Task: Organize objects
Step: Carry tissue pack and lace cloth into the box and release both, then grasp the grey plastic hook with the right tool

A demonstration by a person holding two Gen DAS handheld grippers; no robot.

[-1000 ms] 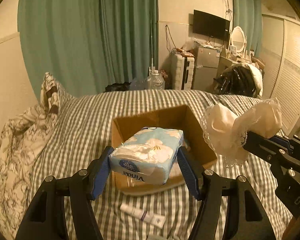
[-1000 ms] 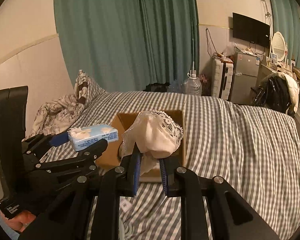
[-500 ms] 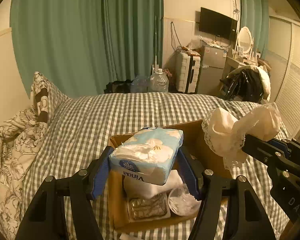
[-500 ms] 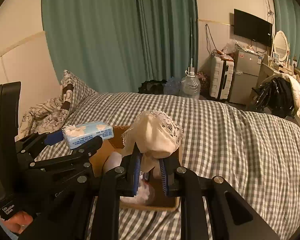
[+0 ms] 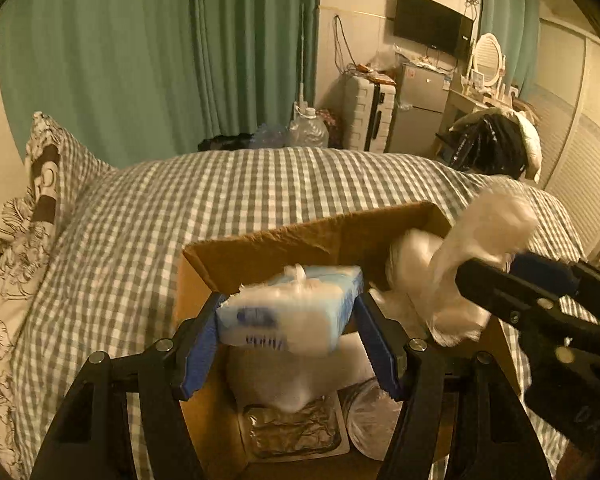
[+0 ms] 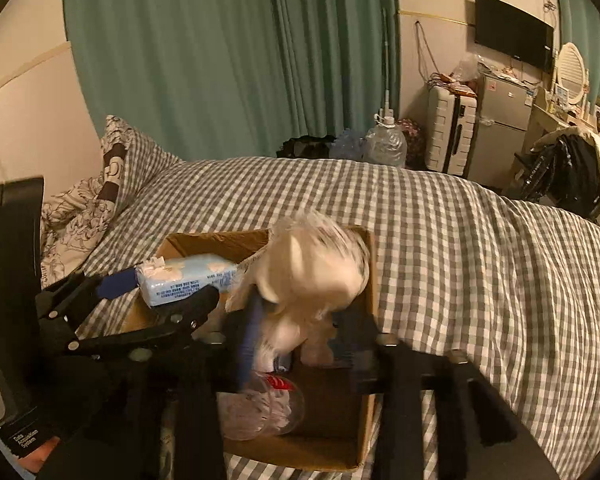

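An open cardboard box (image 5: 260,248) sits on the checked bed; it also shows in the right wrist view (image 6: 364,432). My left gripper (image 5: 290,340) sits over the box with its jaws spread wider than the blue Vinda tissue pack (image 5: 290,316), which is blurred and tipping down between them. The pack also shows in the right wrist view (image 6: 186,278). My right gripper (image 6: 300,328) has its jaws apart over the box, and the cream lace cloth (image 6: 316,268) is blurred between them. The cloth also shows in the left wrist view (image 5: 480,248).
The box holds a white bundle (image 5: 296,380), a clear packet (image 5: 296,432) and a clear plastic cup (image 6: 260,408). A patterned pillow (image 5: 40,184) lies at the left. Green curtains (image 5: 180,52), a suitcase (image 5: 368,116) and a small fridge (image 5: 420,108) stand beyond the bed.
Both grippers moved forward over the box and opened. The tissue pack and the lace cloth came loose and are dropping toward the box, both blurred.
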